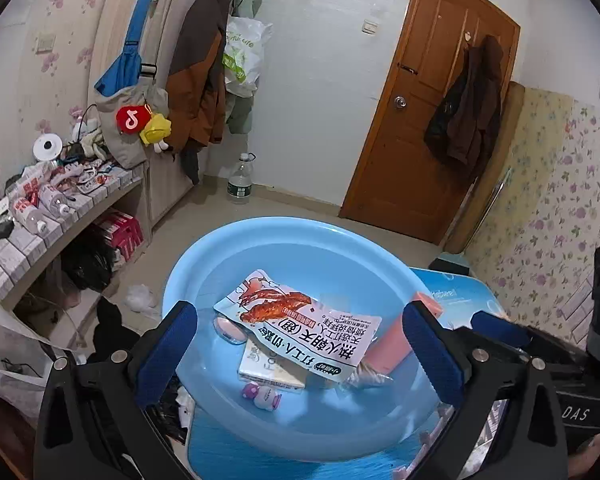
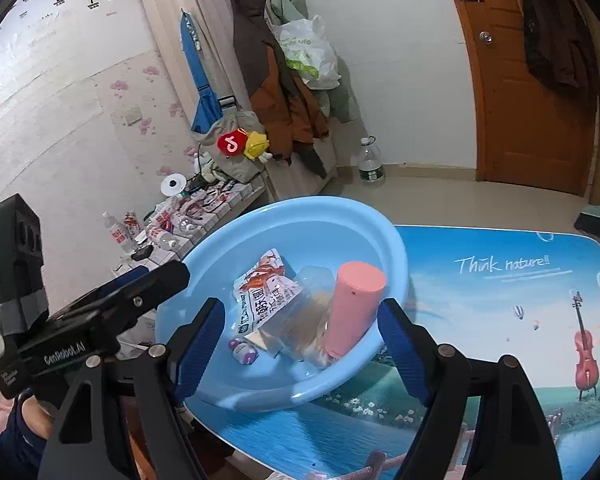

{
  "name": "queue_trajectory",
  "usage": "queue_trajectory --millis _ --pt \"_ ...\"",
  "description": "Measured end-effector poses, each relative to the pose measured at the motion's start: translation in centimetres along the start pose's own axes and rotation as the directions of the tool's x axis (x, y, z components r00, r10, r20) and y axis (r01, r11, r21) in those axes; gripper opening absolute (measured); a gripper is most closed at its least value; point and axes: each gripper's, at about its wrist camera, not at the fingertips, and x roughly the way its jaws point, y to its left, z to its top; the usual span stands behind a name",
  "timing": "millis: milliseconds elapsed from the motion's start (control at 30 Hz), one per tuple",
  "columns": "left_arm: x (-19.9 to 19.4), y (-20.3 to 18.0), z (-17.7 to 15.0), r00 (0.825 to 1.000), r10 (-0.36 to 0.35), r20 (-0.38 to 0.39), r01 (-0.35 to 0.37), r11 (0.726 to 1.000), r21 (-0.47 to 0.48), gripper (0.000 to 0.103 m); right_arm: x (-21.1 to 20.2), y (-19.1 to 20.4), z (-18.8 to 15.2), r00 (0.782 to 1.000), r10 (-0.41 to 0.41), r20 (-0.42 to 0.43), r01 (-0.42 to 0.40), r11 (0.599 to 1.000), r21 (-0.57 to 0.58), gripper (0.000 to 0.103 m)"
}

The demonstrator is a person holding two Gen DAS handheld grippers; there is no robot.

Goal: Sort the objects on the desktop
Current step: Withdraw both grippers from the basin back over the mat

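Note:
A light blue basin (image 1: 260, 228) (image 2: 300, 204) stands on the left end of the picture-printed table mat (image 2: 500, 280). In it lie a white snack packet with a red print (image 1: 300, 328) (image 2: 264, 292), a pink cylinder (image 1: 392, 344) (image 2: 352, 308), a small box (image 1: 268, 372), a round compact (image 1: 228, 328), a clear bag (image 2: 300, 320) and a small purple-pink toy (image 1: 262, 396) (image 2: 244, 350). My left gripper (image 1: 300, 310) hangs open above the basin's near side, holding nothing. My right gripper (image 2: 302, 306) is open too, with its blue pads on either side of the basin's contents and touching none.
A tiled shelf (image 1: 60, 216) on the left carries bottles and clutter. Coats and bags (image 1: 204, 60) hang on the far wall. A water bottle (image 1: 240, 180) stands on the floor, and a brown door (image 1: 432, 120) is at the right. A person's hand (image 2: 32, 416) shows low on the left.

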Motion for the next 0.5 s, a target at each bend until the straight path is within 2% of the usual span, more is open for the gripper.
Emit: queue_trajectory --millis 233,500 --pt "-0.15 -0.12 -0.01 0.999 0.048 -0.002 -0.048 0.999 0.025 0.103 -0.22 0.44 0.12 0.997 -0.081 0.006 0.081 0.997 0.0 0.081" --pt "-0.61 0.4 0.28 0.995 0.096 -0.007 -0.095 0.995 0.023 0.103 -0.9 0.81 0.35 0.98 -0.194 0.036 0.194 0.981 0.012 0.081"
